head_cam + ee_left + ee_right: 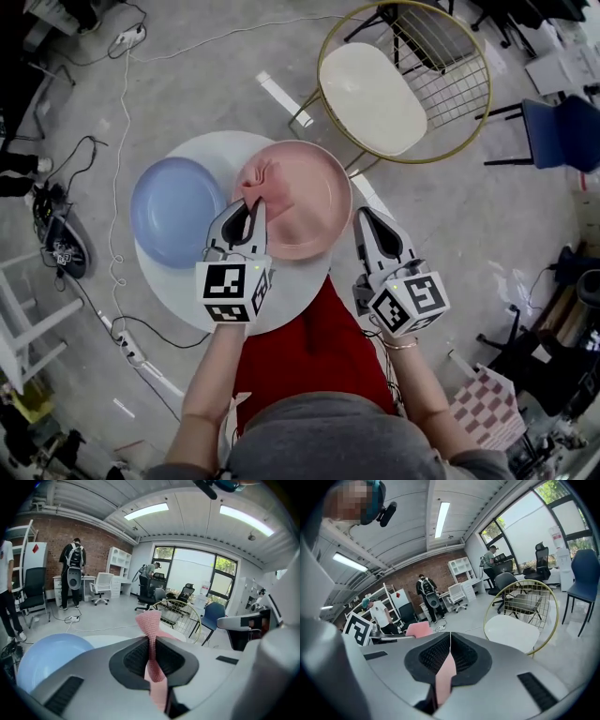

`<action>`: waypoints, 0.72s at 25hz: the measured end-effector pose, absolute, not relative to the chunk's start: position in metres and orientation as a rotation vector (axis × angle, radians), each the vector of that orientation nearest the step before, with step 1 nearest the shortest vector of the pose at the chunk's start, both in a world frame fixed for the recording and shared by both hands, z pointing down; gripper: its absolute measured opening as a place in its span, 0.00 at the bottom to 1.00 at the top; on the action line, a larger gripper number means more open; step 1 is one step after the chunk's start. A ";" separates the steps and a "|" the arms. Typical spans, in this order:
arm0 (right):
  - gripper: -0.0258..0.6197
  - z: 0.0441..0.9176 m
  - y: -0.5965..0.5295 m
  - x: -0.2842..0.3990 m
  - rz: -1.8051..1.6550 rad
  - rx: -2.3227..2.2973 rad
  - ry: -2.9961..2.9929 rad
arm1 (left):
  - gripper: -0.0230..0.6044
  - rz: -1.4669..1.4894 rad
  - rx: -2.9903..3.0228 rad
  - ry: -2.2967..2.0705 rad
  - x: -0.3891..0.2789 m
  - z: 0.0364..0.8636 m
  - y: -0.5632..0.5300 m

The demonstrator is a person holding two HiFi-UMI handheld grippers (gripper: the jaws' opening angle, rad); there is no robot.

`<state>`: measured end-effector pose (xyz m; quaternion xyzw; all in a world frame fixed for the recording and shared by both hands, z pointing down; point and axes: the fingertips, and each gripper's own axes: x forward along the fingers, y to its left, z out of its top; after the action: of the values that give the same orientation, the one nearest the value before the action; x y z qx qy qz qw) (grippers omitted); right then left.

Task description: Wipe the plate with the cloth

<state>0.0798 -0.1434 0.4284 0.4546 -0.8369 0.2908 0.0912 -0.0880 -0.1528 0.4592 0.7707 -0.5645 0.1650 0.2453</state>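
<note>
A pink plate [309, 206] is over the far right part of the round white table [187, 281]. A bunched pink cloth [261, 176] rests on the plate's left side, and my left gripper [249, 202] is shut on it. In the left gripper view the cloth [151, 625] sticks up between the closed jaws of the left gripper [152, 641]. My right gripper [362, 216] is shut on the plate's right rim. In the right gripper view that pink rim [444, 674] sits pinched between the jaws of the right gripper [450, 641].
A light blue plate [173, 208] lies on the table's left side. A gold wire chair [375, 94] with a white seat stands just beyond the table, a blue chair [562, 131] at far right. Cables [114, 169] run over the floor on the left. People stand at desks far off.
</note>
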 end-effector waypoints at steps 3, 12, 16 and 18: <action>0.09 0.436 -0.144 0.091 0.897 1.413 -2.439 | 0.09 0.467 2.160 -1.467 -0.069 0.465 -0.172; 0.09 0.457 -0.145 0.122 0.957 1.513 -2.385 | 0.09 0.512 2.270 -1.251 0.001 0.491 -0.207; 0.09 0.469 -0.143 0.135 0.987 1.536 -2.350 | 0.09 0.563 2.287 -1.186 0.025 0.512 -0.217; 0.09 0.474 -0.140 0.137 1.003 1.538 -2.337 | 0.09 0.592 2.279 -1.170 0.030 0.522 -0.220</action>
<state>0.1365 -0.1405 0.4737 0.5155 -0.7835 0.3364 0.0848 0.0301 -0.2196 0.5219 0.8385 -0.4303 0.2179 0.2535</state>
